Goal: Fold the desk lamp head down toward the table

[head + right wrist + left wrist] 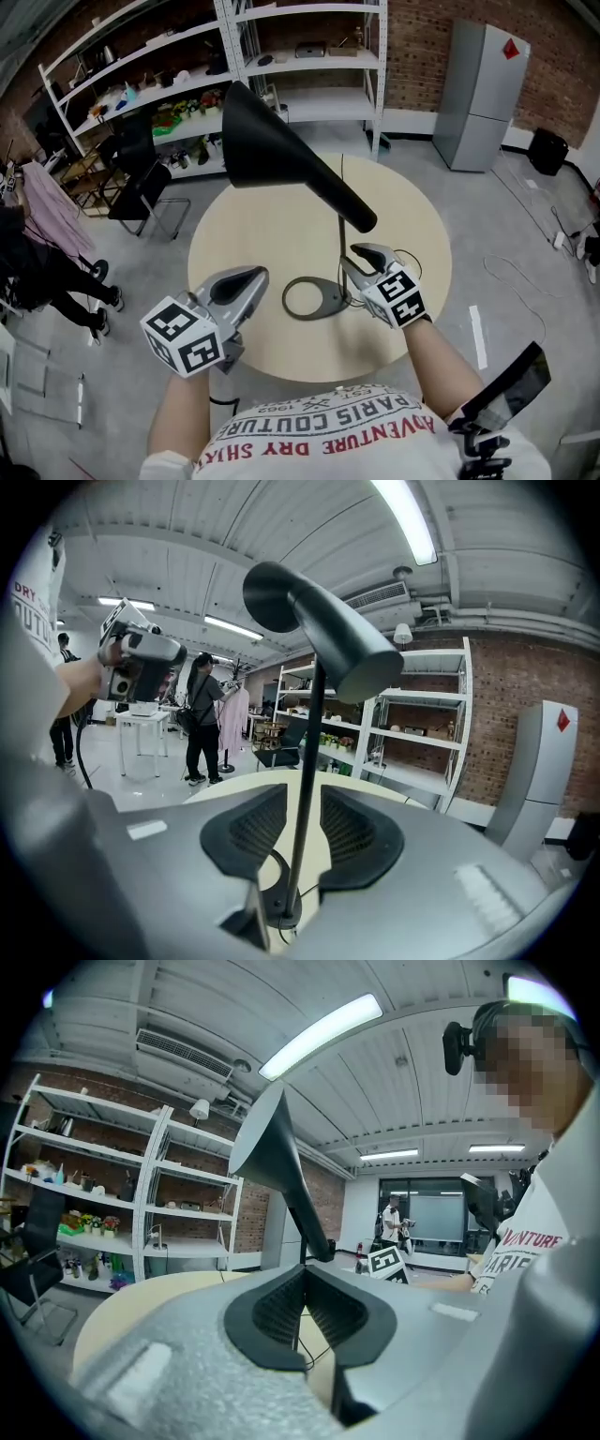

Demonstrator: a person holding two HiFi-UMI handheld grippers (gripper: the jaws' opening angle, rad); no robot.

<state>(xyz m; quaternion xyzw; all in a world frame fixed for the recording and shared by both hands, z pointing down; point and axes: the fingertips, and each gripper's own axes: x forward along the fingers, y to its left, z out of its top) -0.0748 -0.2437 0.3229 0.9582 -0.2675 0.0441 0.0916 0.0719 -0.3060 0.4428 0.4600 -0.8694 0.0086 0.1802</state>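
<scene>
Pale and round, the desk (281, 239) stands on a grey floor in a brick-walled workshop. Nearest the camera is the person's shirt (328, 431), printed with "1993", "PARIS COUTUR…" and "ADVENTURE DRY SHIR…", the ends cut off by folds. The marker cubes (183, 337) carry only black-and-white squares, no words.

Just beyond, the left tool (255, 277) hovers over the near left of the desk with its jaws together on nothing, apart from the lamp. The right tool (302, 827) has its jaws apart, and the desk lamp's thin stem (305, 789) stands upright between them with a gap on each side, so nothing is gripped yet. The ring-shaped base (314, 298) lies flat on the desk between the two tools.

Above, the black cone head (272, 141) is raised high, so the fold has not begun. The step in hand looks like securing the stem. Next, I judge, the right tool should close on the stem to steady it while the left rises to the head's narrow neck and presses it down.

Farther off are white shelves (309, 56) and a grey fridge (478, 94) bearing a red sticker too small to read.
</scene>
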